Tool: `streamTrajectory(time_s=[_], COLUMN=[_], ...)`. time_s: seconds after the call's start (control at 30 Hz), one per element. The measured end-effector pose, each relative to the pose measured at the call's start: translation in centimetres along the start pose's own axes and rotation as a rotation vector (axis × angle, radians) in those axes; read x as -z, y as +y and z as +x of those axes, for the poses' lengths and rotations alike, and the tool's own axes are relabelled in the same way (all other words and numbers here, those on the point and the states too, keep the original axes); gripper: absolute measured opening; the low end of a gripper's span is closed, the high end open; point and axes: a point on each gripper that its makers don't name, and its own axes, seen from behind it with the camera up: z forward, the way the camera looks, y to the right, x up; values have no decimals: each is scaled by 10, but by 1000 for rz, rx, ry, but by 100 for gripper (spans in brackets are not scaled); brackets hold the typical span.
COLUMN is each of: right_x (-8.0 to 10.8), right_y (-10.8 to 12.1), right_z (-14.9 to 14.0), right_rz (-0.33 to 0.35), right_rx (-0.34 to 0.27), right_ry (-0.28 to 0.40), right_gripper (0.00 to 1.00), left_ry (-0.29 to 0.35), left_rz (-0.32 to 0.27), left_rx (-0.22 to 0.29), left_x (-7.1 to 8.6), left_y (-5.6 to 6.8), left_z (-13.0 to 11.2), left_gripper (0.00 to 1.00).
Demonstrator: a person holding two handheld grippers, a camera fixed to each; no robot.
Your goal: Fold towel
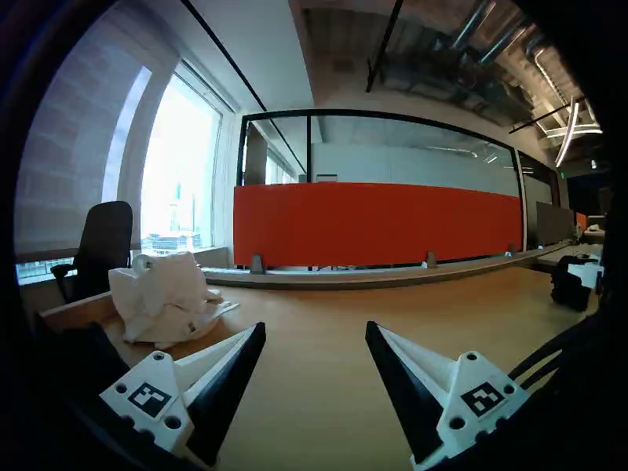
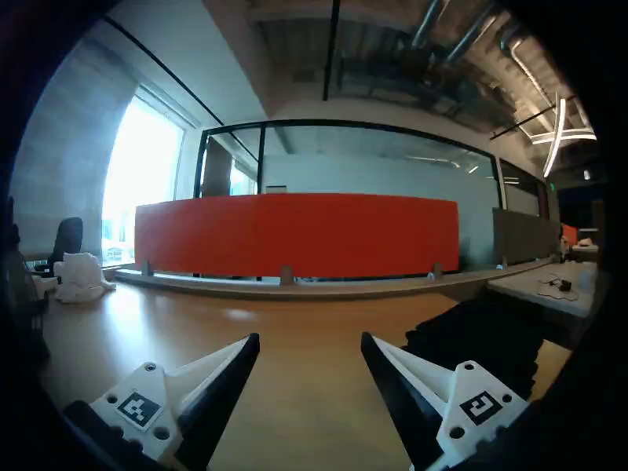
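Note:
A crumpled white towel [image 1: 165,302] lies in a heap on the wooden desk [image 1: 330,330], ahead and to the left of my left gripper [image 1: 315,339], which is open and holds nothing. In the right gripper view the same white towel [image 2: 78,277] sits far off at the left. My right gripper [image 2: 310,347] is open over bare wood, with a dark folded stack of cloth [image 2: 479,337] just to its right.
An orange divider panel [image 1: 377,224] runs along the desk's far edge. A black office chair [image 1: 98,247] stands by the window at the left. A black object [image 1: 571,286] rests at the desk's right end. Another pale desk [image 2: 549,290] lies beyond on the right.

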Motion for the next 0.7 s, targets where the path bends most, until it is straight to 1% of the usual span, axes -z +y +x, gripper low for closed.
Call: streamTrajectory(time_s=[0.7], right_x=[0], right_y=[0], right_z=[0], right_rz=[0], right_rx=[0], right_ry=[0], right_gripper=[100], left_ry=[-1], left_rz=[0], left_rx=[0], left_x=[1], left_y=[-1], left_z=[5], left_gripper=[94])
